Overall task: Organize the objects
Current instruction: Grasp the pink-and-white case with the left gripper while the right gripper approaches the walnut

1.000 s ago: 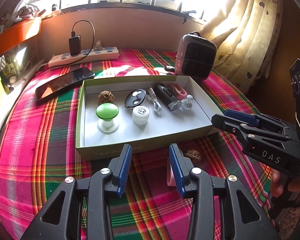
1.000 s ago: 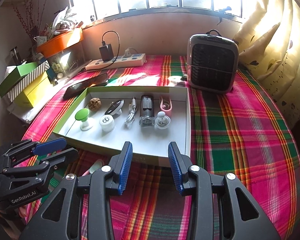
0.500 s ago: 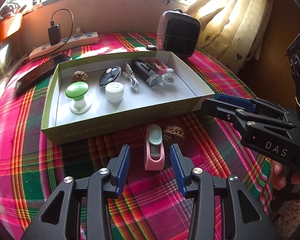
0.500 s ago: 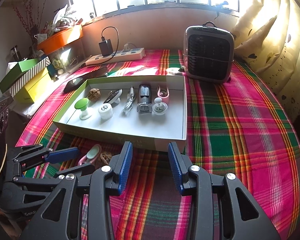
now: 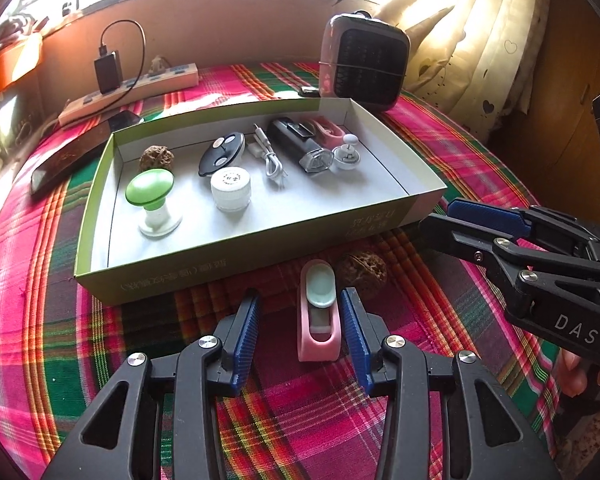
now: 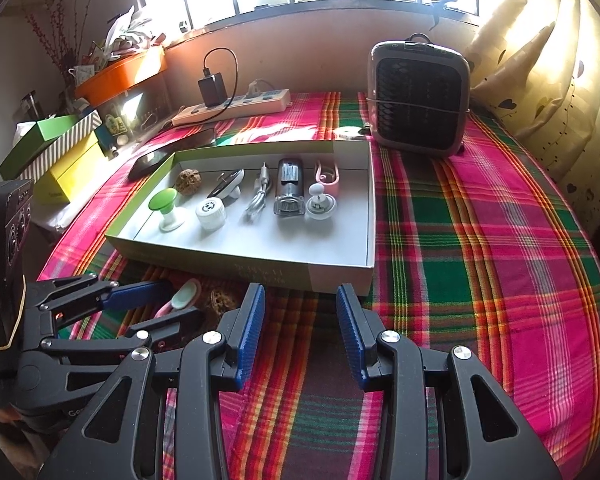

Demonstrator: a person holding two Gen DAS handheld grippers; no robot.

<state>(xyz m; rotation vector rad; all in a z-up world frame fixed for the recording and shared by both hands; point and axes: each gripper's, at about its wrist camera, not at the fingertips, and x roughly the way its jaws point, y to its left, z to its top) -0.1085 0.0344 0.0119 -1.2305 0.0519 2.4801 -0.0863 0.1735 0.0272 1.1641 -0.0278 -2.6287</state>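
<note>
I am straddling the pink clip with my spread left gripper, needing to close; my right gripper is hovering agape.

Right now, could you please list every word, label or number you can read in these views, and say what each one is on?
"DAS": on the right tongs, white letters on the black body.
"Ge...": on the left tongs, cut off.
Printed characters on the green box front wall: too blurred to read.
White cap marking: too small.
</note>
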